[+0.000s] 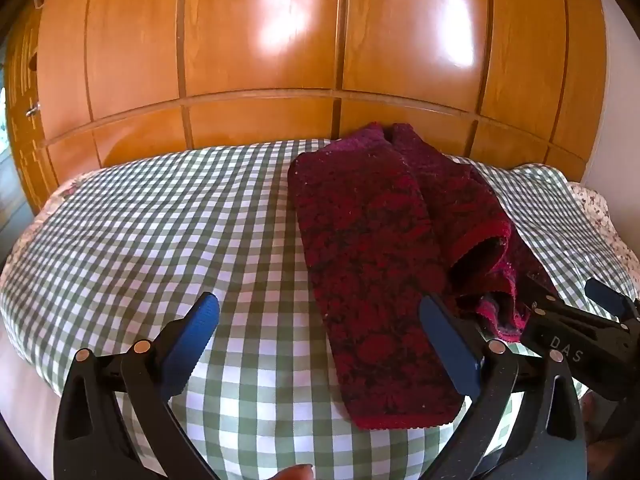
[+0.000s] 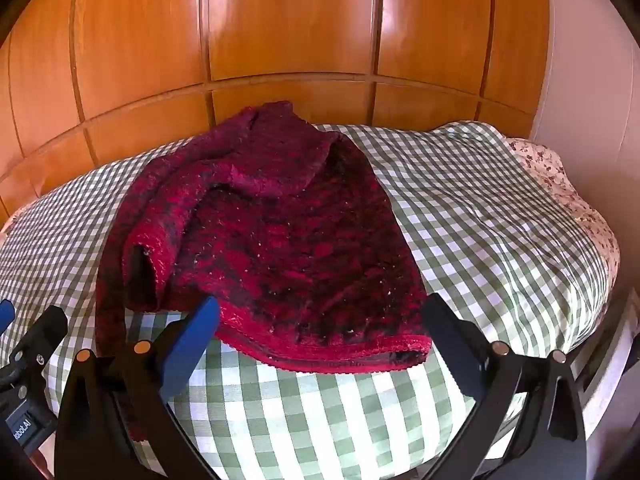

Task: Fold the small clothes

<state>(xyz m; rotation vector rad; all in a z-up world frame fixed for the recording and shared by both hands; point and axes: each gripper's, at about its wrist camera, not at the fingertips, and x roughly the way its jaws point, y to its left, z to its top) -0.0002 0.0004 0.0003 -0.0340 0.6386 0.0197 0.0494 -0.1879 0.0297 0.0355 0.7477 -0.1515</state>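
Nearest in the left wrist view, the left gripper is seen with its jaws spread wide and nothing clasped between them; its blue pads are held above the green-and-white checked bedcover. The near hem of the dark red knitted sweater is found between the two fingers, toward the right one, though no pressing on the cloth can be made out. Just to the right, part of the right gripper is shown beside a sleeve cuff of the sweater.

In the right wrist view, the right gripper is likewise released, its jaws fully parted, and the sweater's red ribbed hem is framed between its fingers without being gripped. At the lower left edge, a piece of the left gripper is visible.

Further off, the sweater is laid on the bedcover, with one sleeve folded across the body toward the left. A floral sheet is exposed at the bed's right edge. Behind the bed, a glossy wooden wardrobe is seen across the whole background.
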